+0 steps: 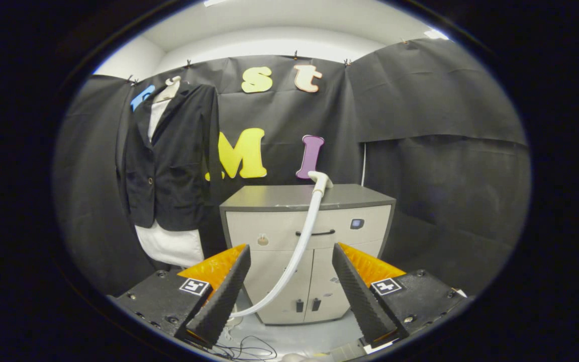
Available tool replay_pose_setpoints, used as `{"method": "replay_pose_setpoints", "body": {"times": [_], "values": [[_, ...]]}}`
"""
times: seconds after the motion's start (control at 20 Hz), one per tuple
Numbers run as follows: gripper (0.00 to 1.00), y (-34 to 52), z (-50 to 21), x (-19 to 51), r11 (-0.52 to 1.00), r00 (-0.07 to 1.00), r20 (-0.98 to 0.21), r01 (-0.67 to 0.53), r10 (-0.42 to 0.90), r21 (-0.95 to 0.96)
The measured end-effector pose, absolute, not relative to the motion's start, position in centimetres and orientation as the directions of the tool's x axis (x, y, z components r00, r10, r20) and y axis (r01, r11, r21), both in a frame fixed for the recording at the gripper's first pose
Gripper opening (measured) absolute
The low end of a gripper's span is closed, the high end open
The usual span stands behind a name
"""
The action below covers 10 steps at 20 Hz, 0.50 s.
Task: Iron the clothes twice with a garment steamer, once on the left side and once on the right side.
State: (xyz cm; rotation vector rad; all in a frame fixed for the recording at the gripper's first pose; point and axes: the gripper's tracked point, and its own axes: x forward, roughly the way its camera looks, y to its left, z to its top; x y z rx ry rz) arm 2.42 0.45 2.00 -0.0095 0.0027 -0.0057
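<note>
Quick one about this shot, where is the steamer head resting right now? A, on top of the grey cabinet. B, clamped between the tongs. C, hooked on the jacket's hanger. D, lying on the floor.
A: the steamer head sits on the top of the grey cabinet, its hose trailing down the front, while the tongs stand open with nothing held, short of the cabinet.

gripper (pixel 289 259) fingers apart, empty | steamer hose (pixel 299 241) between them | jacket (pixel 171 161) hanging beyond, left
</note>
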Motion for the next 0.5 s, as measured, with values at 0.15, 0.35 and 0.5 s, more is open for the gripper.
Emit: {"method": "replay_pose_setpoints", "body": {"times": [0.15,0.35,0.5], "values": [[1.00,-1.2,3.8,4.8,0.999,1.000,0.000,0.019,-0.019,-0.036],[1.00,-4.1,6.3,9.6,0.999,1.000,-0.011,0.028,-0.029,-0.044],[1.00,-6.0,7.9,14.2,1.000,1.000,-0.028,0.014,-0.014,-0.016]]}}
